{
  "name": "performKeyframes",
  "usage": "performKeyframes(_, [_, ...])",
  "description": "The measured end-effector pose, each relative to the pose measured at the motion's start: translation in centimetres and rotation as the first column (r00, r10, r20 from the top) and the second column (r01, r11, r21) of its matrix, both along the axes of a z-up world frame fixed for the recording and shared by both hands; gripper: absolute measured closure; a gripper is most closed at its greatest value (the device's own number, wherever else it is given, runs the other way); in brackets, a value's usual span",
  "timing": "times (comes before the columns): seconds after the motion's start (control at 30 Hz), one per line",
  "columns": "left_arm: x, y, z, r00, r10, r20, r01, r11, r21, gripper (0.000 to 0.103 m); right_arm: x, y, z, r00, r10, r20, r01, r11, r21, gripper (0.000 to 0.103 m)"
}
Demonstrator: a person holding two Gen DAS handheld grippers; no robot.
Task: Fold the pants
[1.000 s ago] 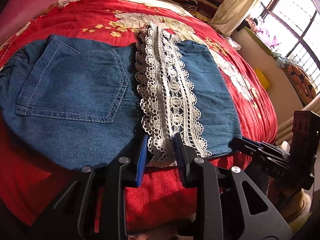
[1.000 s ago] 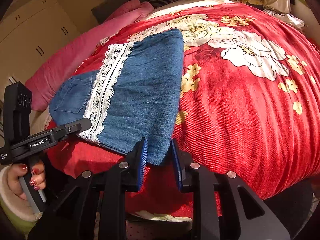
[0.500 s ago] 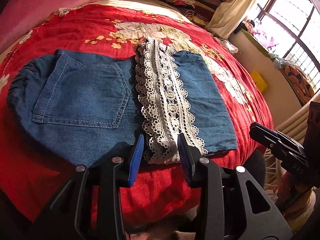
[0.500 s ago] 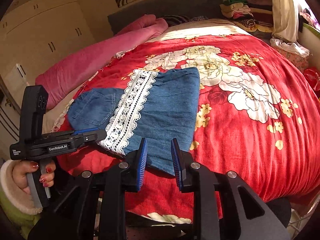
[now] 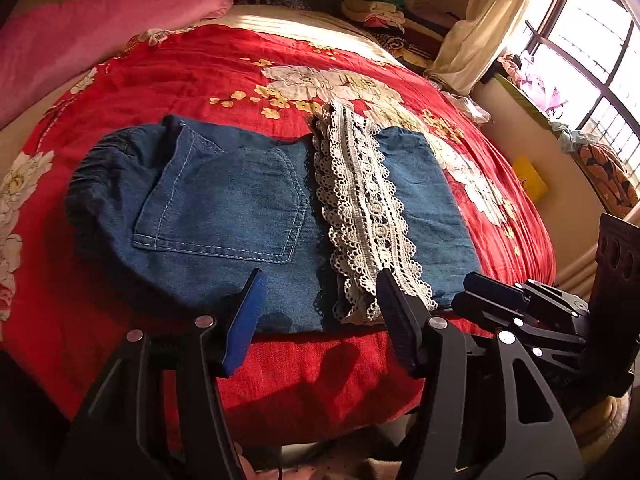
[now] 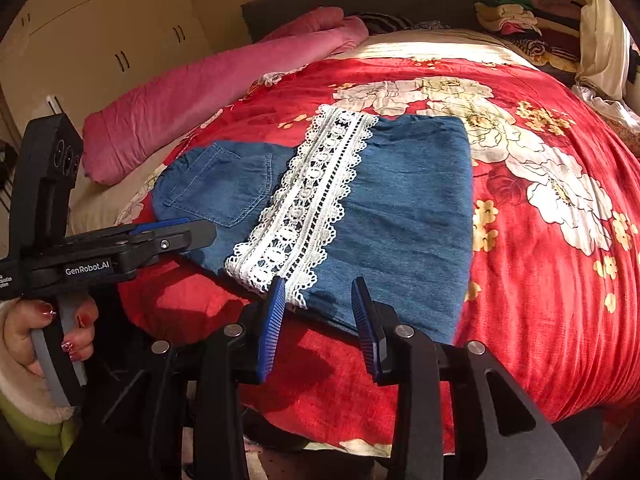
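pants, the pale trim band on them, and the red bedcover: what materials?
Pants: denim-like blue woven cloth, matte, contrast stitching around the pocket. Trim band: white openwork lace, looks crocheted cotton, scalloped edges with holes showing through. Bedcover: red floral printed fabric, finely ribbed texture, likely cotton; fibre uncertain.

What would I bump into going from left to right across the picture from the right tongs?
Hand holding the left tongs → denim pocket → white lace strip → plain folded denim → big white flower on the red bedspread.
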State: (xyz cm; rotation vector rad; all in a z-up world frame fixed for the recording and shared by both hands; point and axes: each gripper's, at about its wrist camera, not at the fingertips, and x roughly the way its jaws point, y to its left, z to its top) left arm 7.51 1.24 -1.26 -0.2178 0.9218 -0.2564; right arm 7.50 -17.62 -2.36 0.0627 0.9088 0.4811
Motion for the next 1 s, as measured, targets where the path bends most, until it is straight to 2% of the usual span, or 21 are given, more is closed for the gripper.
performKeyframes(0.17, [-0.5, 0.8, 0.4, 1.000, 0.018, 0.013, -0.018, 1.000, 0.005, 0.044, 0.7, 0.9, -2.1, 0.998, -0.005, -0.065, 0.004, 1.000, -0.014, 0.065])
performKeyframes(0.57, [-1.4, 3.5, 0.3, 0.995, 0.097, 0.013, -0.097, 0.995, 0.007, 0.032, 1.1, 1.4, -3.5, 0.997, -0.001, -0.077, -0.001, 1.000, -0.025, 0.062])
performKeyframes(0.63, [-1.5, 3.9, 0.3, 0.993, 0.114, 0.013, -0.114, 0.993, 0.014, 0.029, 0.9, 1.5, -3.0, 0.997, 0.003, -0.075, -0.004, 1.000, -0.016, 0.060])
performKeyframes(0.77, [-1.7, 4.7, 0.6, 0.991, 0.132, 0.021, -0.133, 0.991, 0.017, 0.025, -0.1, 1.2, -0.2, 1.000, 0.017, 0.010, -0.017, 1.000, 0.015, 0.052])
performKeyframes(1.0, [-2.2, 5.9, 1.4, 0.985, 0.166, 0.048, -0.167, 0.986, 0.019, 0.017, -0.6, 1.2, 3.6, 0.996, 0.023, 0.086, -0.027, 0.998, 0.049, 0.033])
